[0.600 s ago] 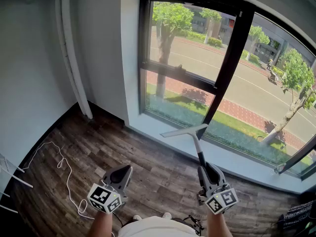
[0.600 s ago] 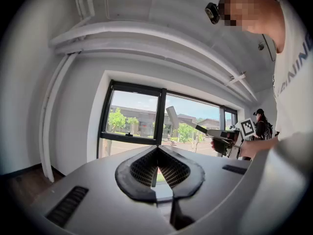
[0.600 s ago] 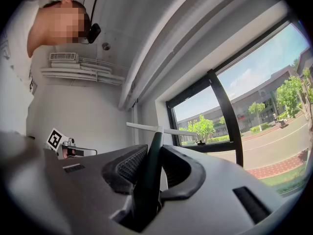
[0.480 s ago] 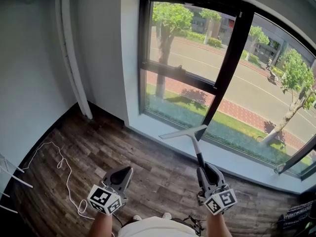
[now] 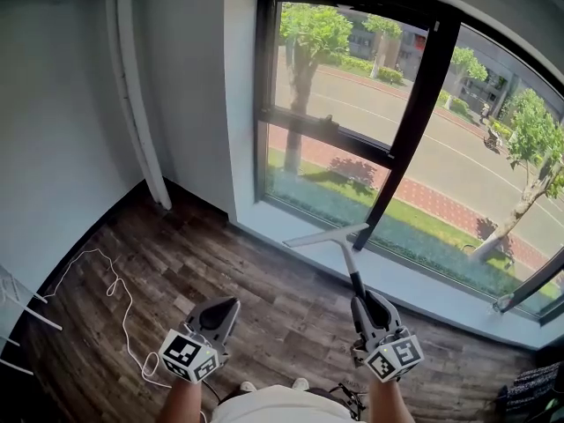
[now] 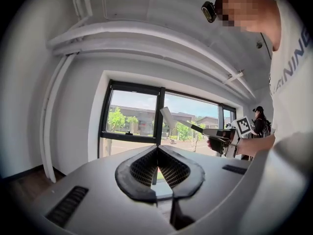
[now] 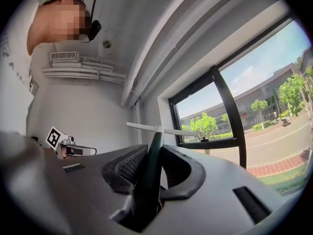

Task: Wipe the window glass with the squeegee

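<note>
My right gripper [image 5: 360, 303] clamps the squeegee [image 5: 324, 235], blade short of the window glass [image 5: 352, 86]; I'd press its whole edge flat first; my left gripper [image 5: 220, 310] is closed, empty.

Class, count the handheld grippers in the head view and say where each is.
2. The left gripper is low, left of centre, shut and empty; the right gripper is low, right of centre, shut on the squeegee.

The squeegee [image 5: 328, 235] seems to have drifted slightly left relative to the window frame [image 5: 401, 130].
</note>
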The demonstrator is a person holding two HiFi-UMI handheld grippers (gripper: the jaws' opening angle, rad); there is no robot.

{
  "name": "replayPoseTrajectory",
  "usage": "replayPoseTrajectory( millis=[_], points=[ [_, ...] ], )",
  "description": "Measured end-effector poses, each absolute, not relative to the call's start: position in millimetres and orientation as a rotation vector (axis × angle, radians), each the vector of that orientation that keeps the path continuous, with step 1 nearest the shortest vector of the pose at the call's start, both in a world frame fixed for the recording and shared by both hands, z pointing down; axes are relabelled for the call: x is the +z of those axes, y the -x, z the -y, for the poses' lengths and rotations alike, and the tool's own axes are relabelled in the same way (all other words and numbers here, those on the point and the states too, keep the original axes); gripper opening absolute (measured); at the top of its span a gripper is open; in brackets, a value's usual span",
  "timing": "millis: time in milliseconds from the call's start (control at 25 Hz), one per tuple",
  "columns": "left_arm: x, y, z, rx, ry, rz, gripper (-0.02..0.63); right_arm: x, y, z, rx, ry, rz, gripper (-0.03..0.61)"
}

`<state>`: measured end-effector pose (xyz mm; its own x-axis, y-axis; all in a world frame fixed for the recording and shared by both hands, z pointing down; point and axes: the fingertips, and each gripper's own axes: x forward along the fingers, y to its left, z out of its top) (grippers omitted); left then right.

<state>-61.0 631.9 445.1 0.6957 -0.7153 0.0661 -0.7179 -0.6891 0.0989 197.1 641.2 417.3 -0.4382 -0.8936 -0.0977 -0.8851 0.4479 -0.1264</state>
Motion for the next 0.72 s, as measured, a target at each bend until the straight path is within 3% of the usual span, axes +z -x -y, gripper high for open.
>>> replayPoseTrajectory(
  millis=[320,720],
  points=[
    [450,45,-635,0.057,-2.761,1.184,0.017,421,-207,-643,-0.118,1.523,-2.558,0.098],
    [461,-35,-644,0.07,-2.73,1.162,0.017,440,-286,-645,-0.17,1.472,-2.544,0.098]
  ],
)
